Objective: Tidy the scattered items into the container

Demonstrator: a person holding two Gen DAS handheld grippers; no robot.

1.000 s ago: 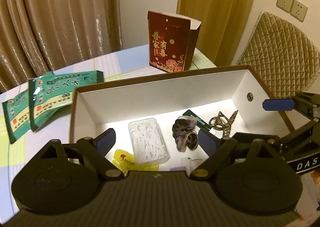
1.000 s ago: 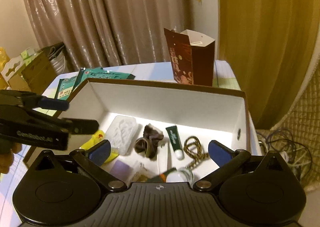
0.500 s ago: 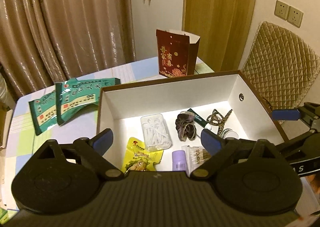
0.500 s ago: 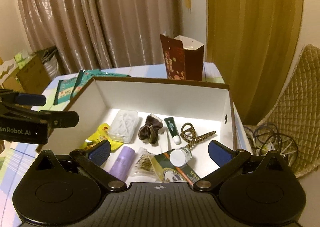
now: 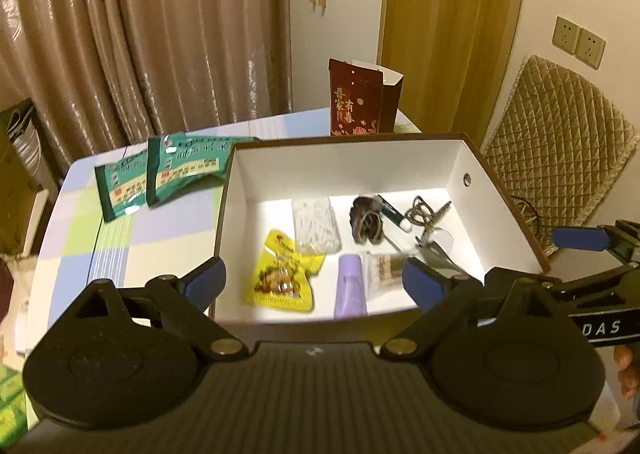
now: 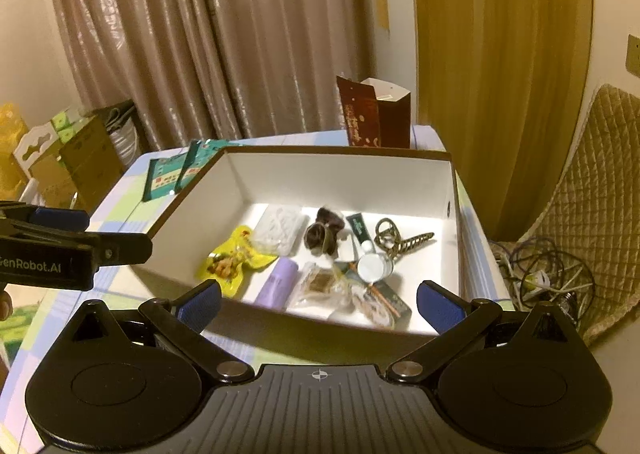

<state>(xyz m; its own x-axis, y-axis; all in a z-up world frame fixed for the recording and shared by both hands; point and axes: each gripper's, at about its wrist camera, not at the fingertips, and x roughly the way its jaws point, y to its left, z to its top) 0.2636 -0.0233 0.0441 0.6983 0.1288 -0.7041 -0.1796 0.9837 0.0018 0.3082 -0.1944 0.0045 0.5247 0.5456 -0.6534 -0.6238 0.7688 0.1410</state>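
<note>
The table [image 5: 132,225] wears a checked cloth of pale blue, green and white squares. Directly on it sits an open brown box [image 5: 508,205] with white inside walls. To the box's left lie two green packets [image 5: 168,173] side by side, overlapping, the nearer one touching the box's far left corner. Behind the box, at the table's far edge, a dark red paper bag [image 5: 360,101] stands upright.
</note>
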